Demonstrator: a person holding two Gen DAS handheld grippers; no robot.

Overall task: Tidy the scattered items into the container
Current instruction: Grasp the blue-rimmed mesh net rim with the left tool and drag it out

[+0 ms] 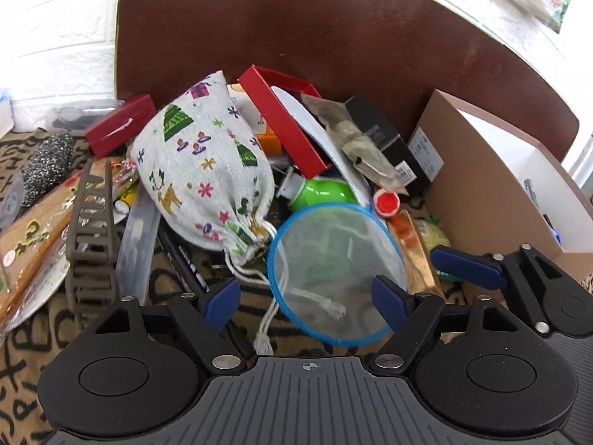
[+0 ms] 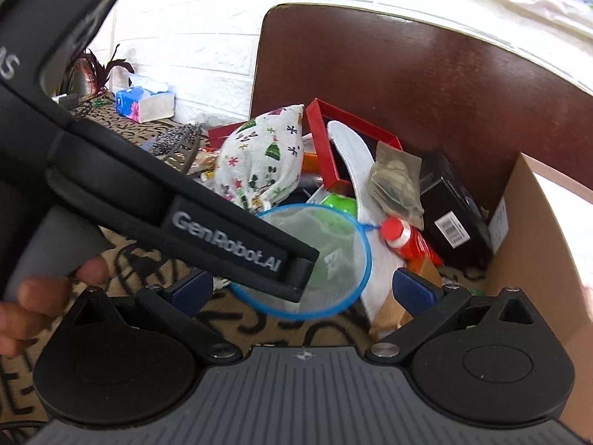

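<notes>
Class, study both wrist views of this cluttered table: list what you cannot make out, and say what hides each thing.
- Cardboard box interior: left wrist view, cut off by the frame's right edge; right wrist view, washed out by glare.
- Green plastic item: left wrist view, partly hidden behind the blue-rimmed round mesh strainer.
- Left gripper fingers: right wrist view, its own black body covers them.
- Black box label: too small.

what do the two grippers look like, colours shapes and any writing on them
Both match: the left gripper and right gripper each have blue pads on black angular link arms with silver pivot pins, two round black discs, and a grey ribbed body bearing a small crosshair mark. In the right wrist view the left one's black side shows white "GenRobot.AI" lettering and a grey handle. No sleeve or cable is clearly visible.
</notes>
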